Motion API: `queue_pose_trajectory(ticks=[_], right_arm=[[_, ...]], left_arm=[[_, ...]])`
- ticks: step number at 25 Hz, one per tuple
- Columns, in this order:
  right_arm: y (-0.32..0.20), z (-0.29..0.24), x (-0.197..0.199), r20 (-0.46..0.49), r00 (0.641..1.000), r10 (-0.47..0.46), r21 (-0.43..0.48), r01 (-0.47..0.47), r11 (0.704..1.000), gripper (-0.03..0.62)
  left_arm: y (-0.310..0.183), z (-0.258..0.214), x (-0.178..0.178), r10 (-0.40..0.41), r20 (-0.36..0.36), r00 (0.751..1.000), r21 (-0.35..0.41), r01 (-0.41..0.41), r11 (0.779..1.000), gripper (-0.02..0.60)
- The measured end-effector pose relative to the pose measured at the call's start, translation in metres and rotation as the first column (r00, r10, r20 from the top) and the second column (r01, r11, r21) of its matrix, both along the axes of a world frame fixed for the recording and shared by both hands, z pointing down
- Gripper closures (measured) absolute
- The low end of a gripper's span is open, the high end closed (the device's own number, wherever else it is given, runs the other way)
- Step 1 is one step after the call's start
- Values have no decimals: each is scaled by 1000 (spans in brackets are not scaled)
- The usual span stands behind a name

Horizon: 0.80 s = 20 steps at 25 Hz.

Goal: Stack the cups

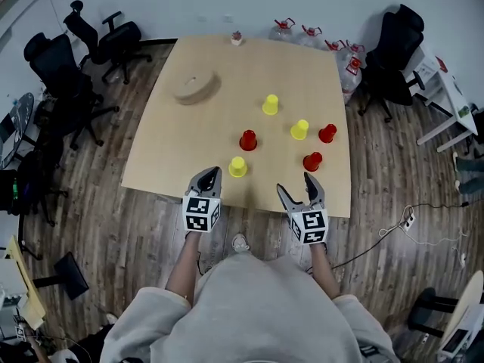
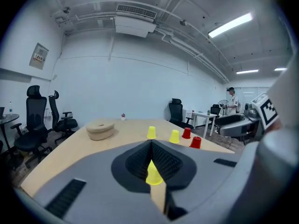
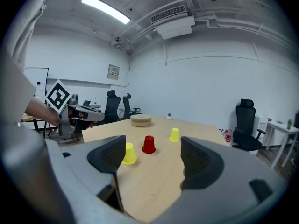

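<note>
Six upside-down cups stand apart on the wooden table (image 1: 189, 157): yellow cups (image 1: 270, 104) (image 1: 299, 129) (image 1: 237, 167) and red cups (image 1: 248, 140) (image 1: 327, 133) (image 1: 312, 161). My left gripper (image 1: 215, 174) hovers at the near edge, just left of the nearest yellow cup, shut and holding nothing. In the left gripper view its gripper (image 2: 152, 146) has tips that meet, and the yellow cup (image 2: 153, 174) shows below them. My right gripper (image 1: 295, 185) is open, just short of the near red cup. In the right gripper view, that gripper (image 3: 149, 157) frames a yellow cup (image 3: 129, 153) and a red cup (image 3: 148, 144).
A round wooden block (image 1: 195, 87) lies at the table's far left and a small potted plant (image 1: 237, 38) at the far edge. Office chairs (image 1: 72, 82) (image 1: 393, 55) stand round the table. Water jugs (image 1: 348, 59) sit at the back right, a power strip (image 1: 408, 220) on the floor.
</note>
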State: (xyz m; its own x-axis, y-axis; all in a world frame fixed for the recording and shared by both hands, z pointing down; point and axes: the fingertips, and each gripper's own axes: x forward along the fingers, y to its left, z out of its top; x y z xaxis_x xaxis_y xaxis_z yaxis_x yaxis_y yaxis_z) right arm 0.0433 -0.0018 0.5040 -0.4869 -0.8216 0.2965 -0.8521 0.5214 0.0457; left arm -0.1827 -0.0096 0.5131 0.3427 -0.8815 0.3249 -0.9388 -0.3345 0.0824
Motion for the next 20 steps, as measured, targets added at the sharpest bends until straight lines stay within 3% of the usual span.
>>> queue_pose_trajectory(ticks=[12,20], right_arm=[[-44,17,7,3,1000,13,-42,-13,999,243],[-83,23,5,20,997,-80,-71,81,994,243]], left_arm=[[-49,7,5,10,-5,1000,-25,-10,1000,569],[-64,8,13,-75,3,997,-53,75,996,569]])
